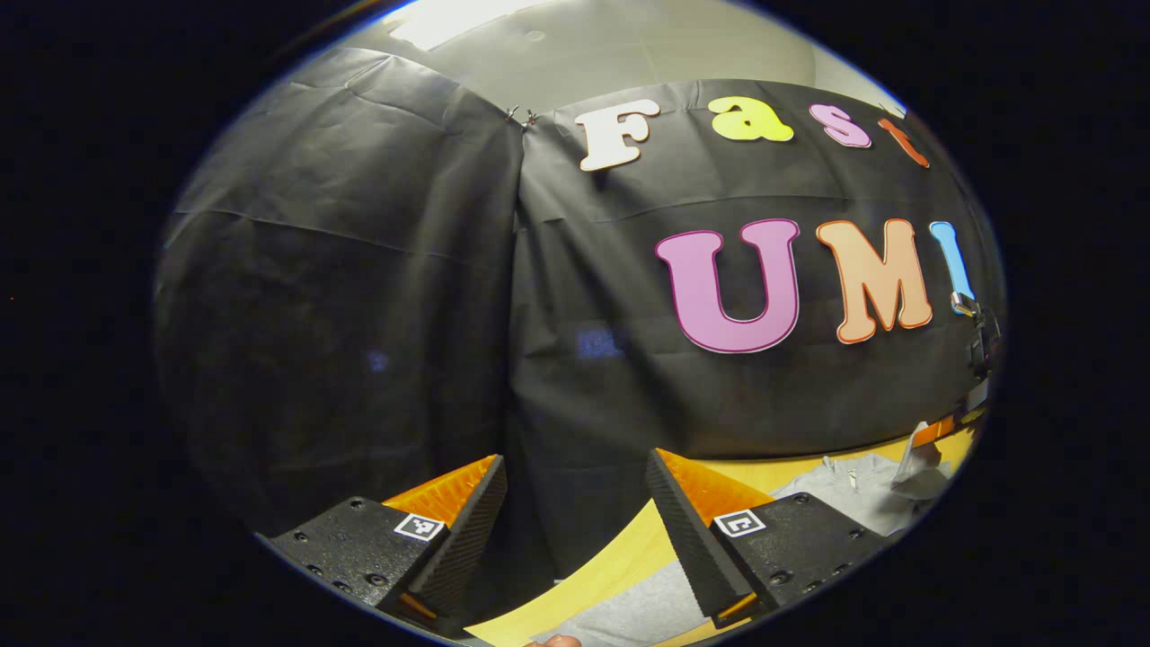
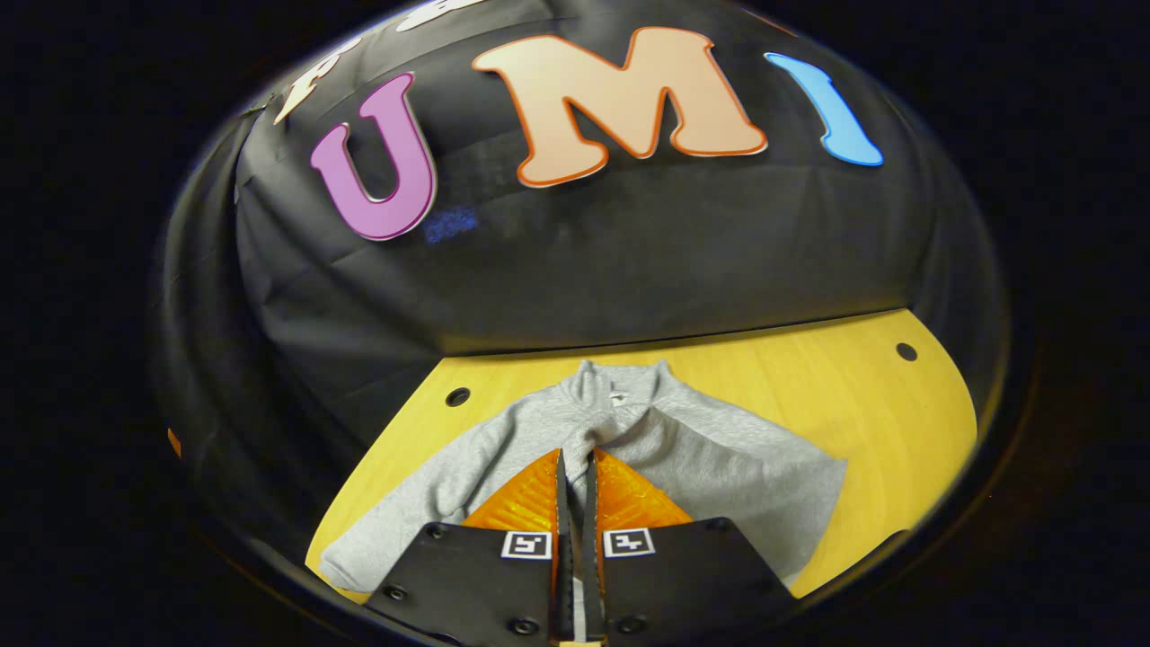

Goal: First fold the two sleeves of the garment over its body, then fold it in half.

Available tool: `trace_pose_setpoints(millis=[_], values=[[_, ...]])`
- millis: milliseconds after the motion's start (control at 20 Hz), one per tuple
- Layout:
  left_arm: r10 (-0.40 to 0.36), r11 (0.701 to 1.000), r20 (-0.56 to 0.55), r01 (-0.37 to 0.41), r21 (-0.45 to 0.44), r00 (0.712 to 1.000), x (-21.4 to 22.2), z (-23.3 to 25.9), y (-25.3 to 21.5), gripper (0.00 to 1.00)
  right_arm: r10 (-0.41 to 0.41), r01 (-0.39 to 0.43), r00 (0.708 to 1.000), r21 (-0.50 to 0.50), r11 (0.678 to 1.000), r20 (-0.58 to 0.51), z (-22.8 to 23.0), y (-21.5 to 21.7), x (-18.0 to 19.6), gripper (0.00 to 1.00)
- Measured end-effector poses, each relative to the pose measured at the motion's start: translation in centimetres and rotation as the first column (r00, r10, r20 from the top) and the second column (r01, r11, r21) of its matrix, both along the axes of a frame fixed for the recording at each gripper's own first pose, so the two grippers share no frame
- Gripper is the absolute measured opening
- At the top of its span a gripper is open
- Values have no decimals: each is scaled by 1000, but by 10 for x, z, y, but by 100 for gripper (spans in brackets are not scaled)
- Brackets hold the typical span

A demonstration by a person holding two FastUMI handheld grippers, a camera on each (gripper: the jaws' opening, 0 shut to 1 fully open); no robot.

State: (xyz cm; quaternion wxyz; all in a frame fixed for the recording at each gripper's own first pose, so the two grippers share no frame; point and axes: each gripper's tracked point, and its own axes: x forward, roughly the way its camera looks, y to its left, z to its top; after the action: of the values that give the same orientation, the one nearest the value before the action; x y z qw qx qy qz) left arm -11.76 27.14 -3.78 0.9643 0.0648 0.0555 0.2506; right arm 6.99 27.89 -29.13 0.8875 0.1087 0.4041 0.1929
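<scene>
In the right gripper view the grey sweatshirt (image 2: 629, 449) is lying flat on the yellow table (image 2: 853, 386), collar pointing toward twelve o'clock, near the black cloth wall (image 2: 629, 261). One sleeve is stretching out toward seven o'clock, while the other side is lying folded in over the body. The right gripper (image 2: 575, 485) is hovering over the sweatshirt's middle, its fingers nearly closed with only a thin slit between them; whether cloth is pinched there cannot be told. The left gripper (image 1: 575, 503) is pointing at the wall, its fingers spread wide and holding nothing, with the sweatshirt (image 1: 853, 494) showing at four o'clock.
</scene>
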Motion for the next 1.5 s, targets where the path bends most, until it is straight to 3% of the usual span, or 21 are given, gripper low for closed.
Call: trace_pose_setpoints(millis=[350, 400, 750, 800, 1000, 1100, 1250, 1300, 1350, 1500], values=[[63, 998, -27, -62, 11, 998, -26, -8, 36, 96, 97, -98, 992, -7, 995, -75, -39, 74, -19, 6], [70, 998, -34, -70, 10, 997, -29, -12, 40, 93, 106, -107, 991, -10, 994, -85, -46, 82, -21, 7], [100, 995, -66, -100, 3, 993, -35, -28, 56, 96, 147, -153, 967, -16, 988, -206, -86, 107, -47, 7], [98, 995, -76, -99, -2, 992, -35, -33, 54, 93, 159, -163, 966, -4, 987, -206, -84, 112, -50, 24], [77, 997, -88, -78, -2, 993, -28, -42, 46, 96, 216, -218, 971, -2, 976, -104, -60, 111, -45, 93], [68, 997, -102, -70, -16, 992, -28, -53, 42, 96, 238, -240, 969, -24, 970, -59, -48, 101, -49, 98], [50, 998, -144, -55, -28, 988, -28, -77, 33, 96, 258, -257, 966, -66, 964, -3, -36, 79, -55, 98], [42, 998, -163, -48, -34, 986, -29, -86, 29, 96, 261, -260, 965, -81, 962, 10, -33, 70, -57, 94], [32, 998, -182, -42, -50, 983, -28, -94, 25, 93, 263, -261, 965, -90, 961, 17, -31, 62, -59, 94], [8, 994, -238, -35, -106, 971, -30, -124, 14, 96, 241, -239, 970, -101, 966, 16, -29, 35, -65, 98]])
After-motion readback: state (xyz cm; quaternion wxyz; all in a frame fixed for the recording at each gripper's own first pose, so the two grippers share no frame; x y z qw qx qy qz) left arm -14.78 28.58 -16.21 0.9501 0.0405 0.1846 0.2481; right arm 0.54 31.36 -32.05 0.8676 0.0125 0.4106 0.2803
